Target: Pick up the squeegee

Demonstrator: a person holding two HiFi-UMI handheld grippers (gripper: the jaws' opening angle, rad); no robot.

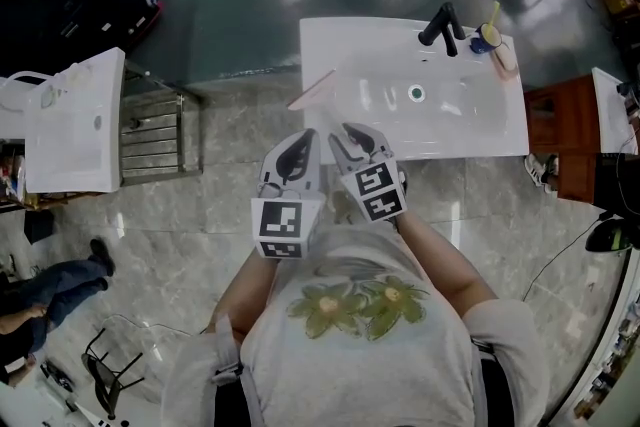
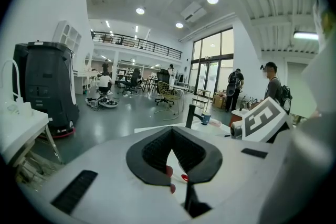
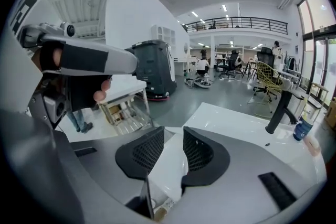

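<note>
A long pinkish squeegee [image 1: 312, 87] lies slanted across the left edge of the white washbasin [image 1: 480, 120]. Both grippers hover side by side just in front of the basin's near edge, short of the squeegee. My left gripper [image 1: 297, 152] [image 2: 172, 134] has its black pads meeting at the tips, with nothing held; small red spots show through the gap lower down, and I cannot tell what they are. My right gripper [image 1: 352, 143] [image 3: 173, 135] stands open, and only the white basin top shows between its pads.
A black faucet [image 1: 441, 25] and a cup [image 1: 485, 41] stand at the basin's back. A drain [image 1: 417, 94] sits in the bowl. A white table [image 1: 75, 120] and metal rack [image 1: 152, 135] stand left, a wooden cabinet [image 1: 560, 130] right. People are about the hall.
</note>
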